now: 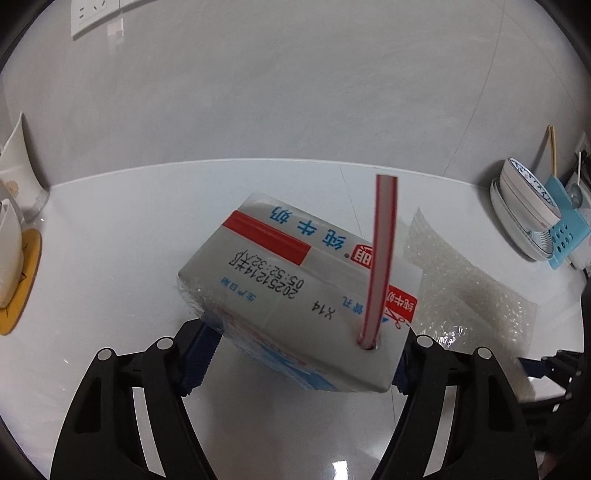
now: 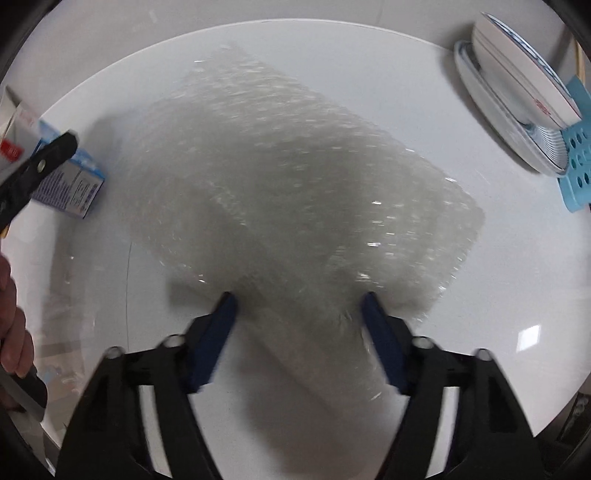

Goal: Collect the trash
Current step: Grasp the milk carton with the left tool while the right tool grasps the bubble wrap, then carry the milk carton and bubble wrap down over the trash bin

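Glossy white tabletop (image 1: 110, 236), rounded far edge, set against a plain grey wall (image 1: 295, 92) with a white socket strip (image 1: 92, 14) high at the left.

Left edge: cream pointed ceramic piece on a mustard-yellow mat (image 1: 18, 288). Right edge: stack of blue-patterned white bowls and plates (image 1: 528, 206) leaning on a light blue perforated plastic rack (image 1: 565, 229). Middle and near side of the table lie open.

White milk carton with red band and blue lettering (image 1: 295, 295), red-and-white striped straw (image 1: 382, 254) standing from its top, sits centre table. Left gripper (image 1: 303, 350): blue pads set against both carton sides, holding it.

Clear bubble-wrap sheet (image 2: 295, 184) lies flat just right of the carton. Right gripper (image 2: 299, 306) points down over its near edge, jaws half-wide, wrap between the tips, pads not pressing it.
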{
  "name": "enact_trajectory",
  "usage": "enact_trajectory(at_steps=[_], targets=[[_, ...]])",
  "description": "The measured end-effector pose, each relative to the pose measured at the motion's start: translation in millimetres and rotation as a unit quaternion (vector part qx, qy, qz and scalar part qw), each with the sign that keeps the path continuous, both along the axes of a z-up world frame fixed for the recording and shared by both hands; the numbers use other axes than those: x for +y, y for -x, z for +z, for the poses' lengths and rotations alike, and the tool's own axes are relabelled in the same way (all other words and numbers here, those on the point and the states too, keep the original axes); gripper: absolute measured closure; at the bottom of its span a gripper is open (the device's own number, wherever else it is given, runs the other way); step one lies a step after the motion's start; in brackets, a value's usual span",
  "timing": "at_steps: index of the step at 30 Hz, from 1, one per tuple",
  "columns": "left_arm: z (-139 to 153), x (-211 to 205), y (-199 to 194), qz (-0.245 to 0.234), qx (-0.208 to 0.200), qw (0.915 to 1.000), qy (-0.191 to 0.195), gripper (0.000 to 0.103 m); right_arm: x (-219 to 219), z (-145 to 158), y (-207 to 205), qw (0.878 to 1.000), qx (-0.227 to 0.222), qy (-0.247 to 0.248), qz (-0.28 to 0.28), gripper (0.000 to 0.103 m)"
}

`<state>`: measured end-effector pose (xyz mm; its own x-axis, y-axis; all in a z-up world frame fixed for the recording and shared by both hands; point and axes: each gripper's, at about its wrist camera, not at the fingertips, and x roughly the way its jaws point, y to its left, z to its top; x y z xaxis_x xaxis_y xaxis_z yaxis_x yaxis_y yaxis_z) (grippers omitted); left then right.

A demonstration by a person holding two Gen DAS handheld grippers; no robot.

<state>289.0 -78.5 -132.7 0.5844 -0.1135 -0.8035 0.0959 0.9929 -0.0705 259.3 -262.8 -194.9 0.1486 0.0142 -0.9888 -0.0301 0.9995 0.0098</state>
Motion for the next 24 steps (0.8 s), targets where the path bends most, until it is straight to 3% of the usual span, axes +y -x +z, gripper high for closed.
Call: enact_trajectory(at_steps=[3,5,11,18,24], targets=[[2.5,-2.3,5.8,0.01,0.008,0.9999,-0.005,0.03,-10.5,2.9,-3.3,1.0,0.008,0.003,-0.013,0.083],[4.0,-4.5,11.9,0.02,0.014,0.9997,-0.006,0.03,-15.0,3.0,-3.4,1.0,0.011,0.0,-0.014,0.089],[13.8,-16.4,36.8,0.044,0.02,0.9987,-0.013,0.03,-31.2,6.0,-0.7,0.999,0.005,-0.043,-0.011,0.091],[38.6,-19.1,81.9,0.084,0.016,0.9963,-0.011,0.03,-45.2,20.2,20.0,0.999,-0.037,-0.023,0.023,0.091],[59.1,-12.7,121.9,0.091,0.014,0.9957,0.002,0.03,-50.7,49.6,56.6,0.997,-0.075,-0.014,0.026,0.091]])
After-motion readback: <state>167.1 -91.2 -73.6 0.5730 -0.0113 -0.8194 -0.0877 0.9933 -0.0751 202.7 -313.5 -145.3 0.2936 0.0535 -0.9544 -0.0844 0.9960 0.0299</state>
